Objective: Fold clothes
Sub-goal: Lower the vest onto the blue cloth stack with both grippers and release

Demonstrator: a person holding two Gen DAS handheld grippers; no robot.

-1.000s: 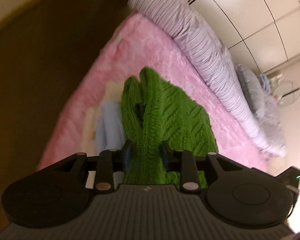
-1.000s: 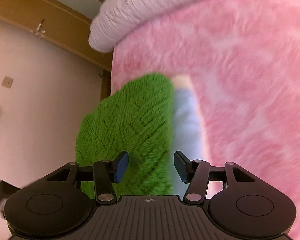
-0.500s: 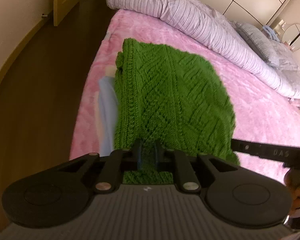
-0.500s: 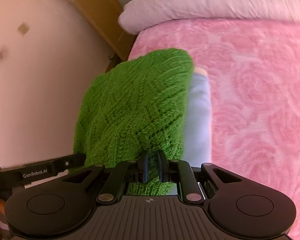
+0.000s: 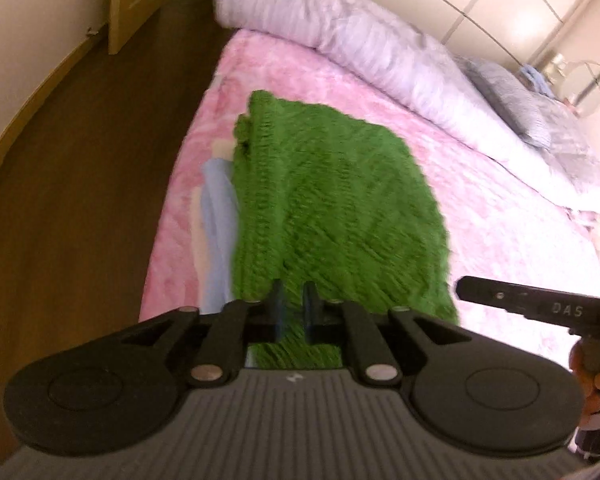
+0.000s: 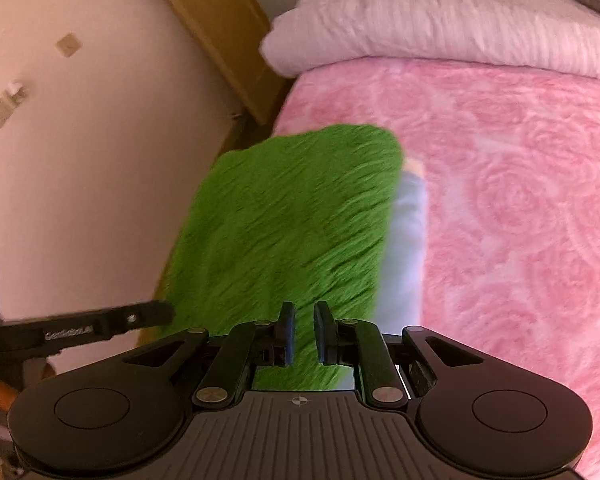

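The green sweater (image 5: 332,208) hangs over the pink bed (image 5: 500,208), its near hem pinched by both the left gripper (image 5: 293,300) and right gripper (image 6: 303,326). Soft, thick knit (likely stretchy and floppy) is best held at the hem corners.

The left gripper (image 5: 293,306) is black, with two thin fingers and blue pads (image 5: 278,304). Behind them sit two big round discs, silver screws and a grey ridged plate. The right gripper (image 6: 302,332) looks the same. Its side bar has white letters. Skin shows on the right hand (image 5: 592,376).
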